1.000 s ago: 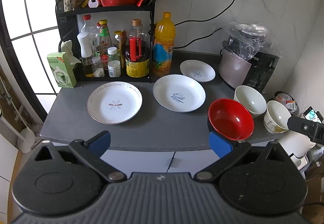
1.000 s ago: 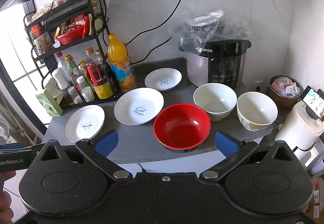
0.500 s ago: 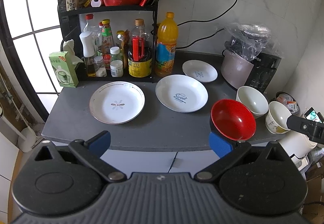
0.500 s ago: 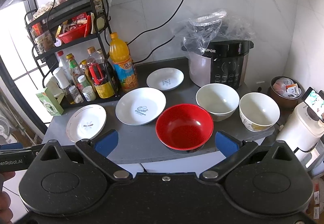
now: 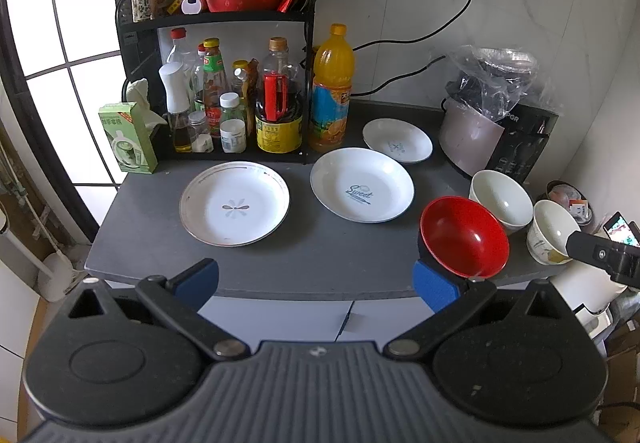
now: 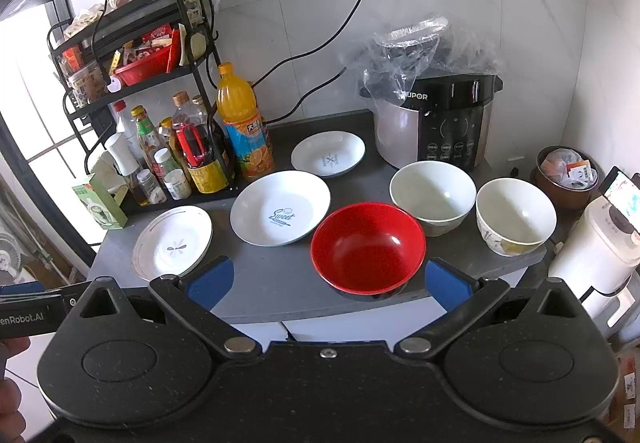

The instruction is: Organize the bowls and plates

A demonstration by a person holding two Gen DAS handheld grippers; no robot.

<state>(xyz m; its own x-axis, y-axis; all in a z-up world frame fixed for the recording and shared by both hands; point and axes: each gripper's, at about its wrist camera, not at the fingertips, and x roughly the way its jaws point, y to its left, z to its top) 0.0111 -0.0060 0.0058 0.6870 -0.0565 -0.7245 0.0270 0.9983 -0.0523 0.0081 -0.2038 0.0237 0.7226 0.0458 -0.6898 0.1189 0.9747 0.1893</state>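
Both grippers spread wide and empty, short of the counter (image 5: 320, 267)'s front edge.

Left gripper (image 5: 316, 279) and right gripper (image 6: 326, 277) held off the front edge, blue pads apart, nothing between them. Along the counter, from the left edge: gold-rimmed plate (image 5: 234, 203) toward the front left; large "Sweet" plate (image 5: 362, 185) mid-counter; small plate (image 5: 397, 140) behind it near the back edge, beside the orange juice bottle (image 5: 332, 89). Red bowl (image 6: 367, 246) at the front edge, right of centre, upright, just beside the "Sweet" plate. White bowl (image 6: 433, 196) behind and to its right, in front of the rice cooker (image 6: 440, 123). Patterned white bowl (image 6: 515, 217) at the front right corner, close beside the white bowl. Condiment rack (image 5: 216, 23) at the back left corner.
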